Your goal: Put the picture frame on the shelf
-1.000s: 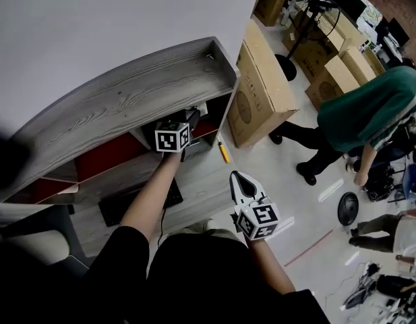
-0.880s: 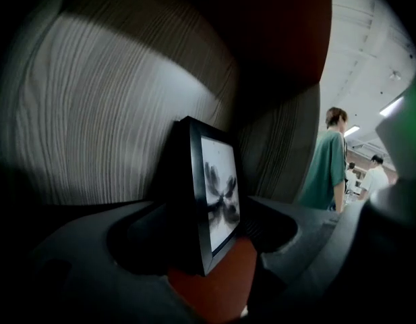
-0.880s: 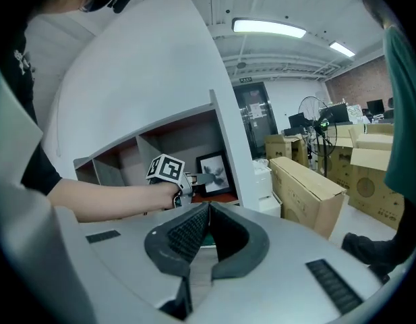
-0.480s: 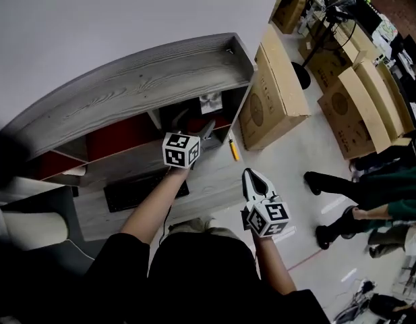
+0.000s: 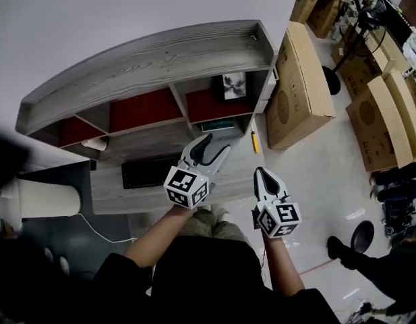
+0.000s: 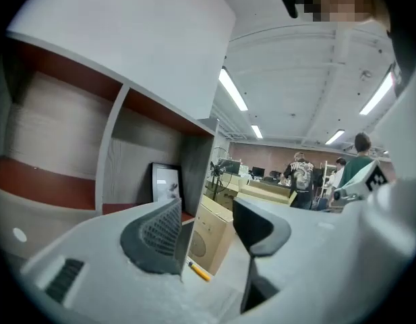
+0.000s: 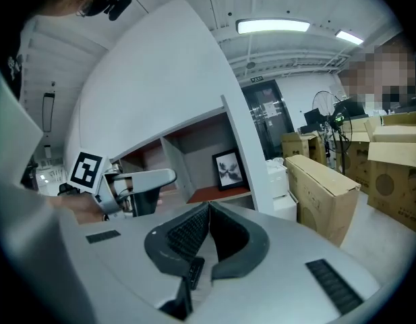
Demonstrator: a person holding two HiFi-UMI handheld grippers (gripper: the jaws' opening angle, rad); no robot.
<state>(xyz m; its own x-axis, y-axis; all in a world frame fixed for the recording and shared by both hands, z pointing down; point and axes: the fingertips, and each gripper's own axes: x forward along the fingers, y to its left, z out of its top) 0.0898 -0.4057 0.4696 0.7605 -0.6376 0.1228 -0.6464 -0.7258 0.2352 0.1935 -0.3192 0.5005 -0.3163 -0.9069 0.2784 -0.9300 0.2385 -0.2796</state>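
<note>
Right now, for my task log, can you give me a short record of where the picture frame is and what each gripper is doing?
picture frame: standing upright in the right-end compartment of the shelf
left gripper: in front of the shelf, apart from the frame, fingers closing, nothing between them
right gripper: beside the left one, fingers together, empty
task status: the frame looks placed

we can't read the frame (image 5: pixel 233 86) print, too small, white thing (image 5: pixel 93 143) in a left shelf (image 5: pixel 147 56) bay unclear, yellow stick (image 5: pixel 254 141) on the floor (image 5: pixel 309 174) too small to name, boxes (image 5: pixel 390 117) cut by the right edge, person (image 5: pixel 390 279) mostly out of picture, far people (image 6: pixel 303 174) tiny
</note>
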